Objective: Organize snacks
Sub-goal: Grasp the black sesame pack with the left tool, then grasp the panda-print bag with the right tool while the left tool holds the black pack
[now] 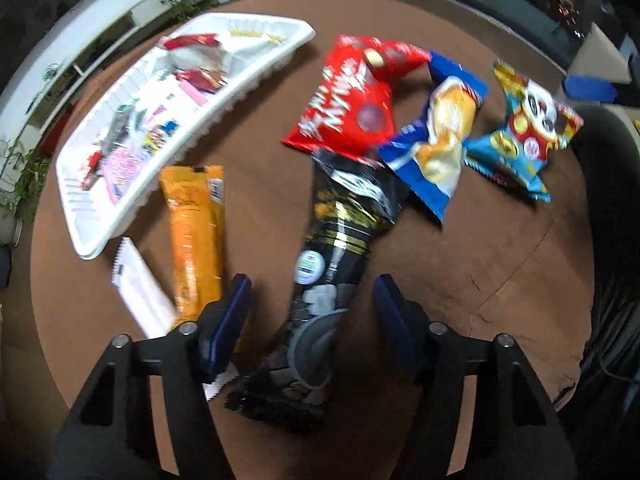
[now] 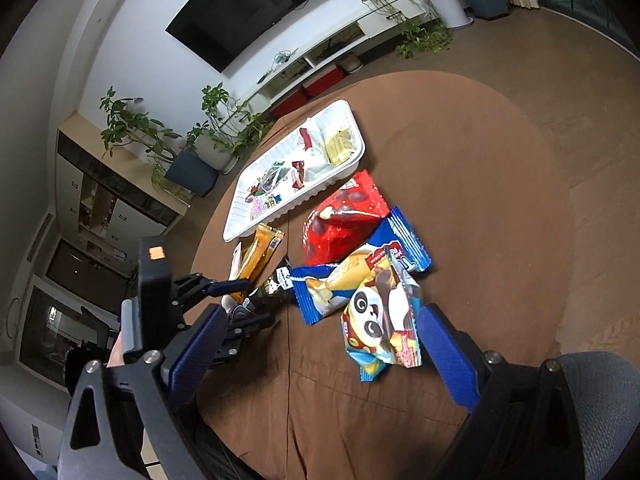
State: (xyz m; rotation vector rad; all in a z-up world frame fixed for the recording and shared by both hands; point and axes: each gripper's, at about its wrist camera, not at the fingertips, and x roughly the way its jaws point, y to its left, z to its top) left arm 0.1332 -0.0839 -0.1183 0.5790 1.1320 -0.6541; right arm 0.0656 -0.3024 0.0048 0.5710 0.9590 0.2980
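Observation:
A long black snack packet (image 1: pixel 336 248) lies on the brown round table (image 1: pixel 500 264), and my left gripper (image 1: pixel 314 320) straddles its near end from above. The blue pads stand clear of the wrapper on both sides, so the gripper is open. Left of it lie an orange bar (image 1: pixel 196 240) and a white packet (image 1: pixel 140 284). Beyond are a red bag (image 1: pixel 348 104), a blue packet (image 1: pixel 436 136) and a panda packet (image 1: pixel 524 128). My right gripper (image 2: pixel 320 360) is open and empty, with the panda packet (image 2: pixel 380 328) just ahead of its fingers. The left gripper (image 2: pixel 240 304) shows over the black packet (image 2: pixel 276 284).
A white tray (image 1: pixel 240 96) holding several small snacks sits at the table's far left, also seen from the right wrist as the tray (image 2: pixel 360 152). A grey chair (image 2: pixel 592 400) stands at the table's near right edge. Plants, shelves and a wall screen lie beyond.

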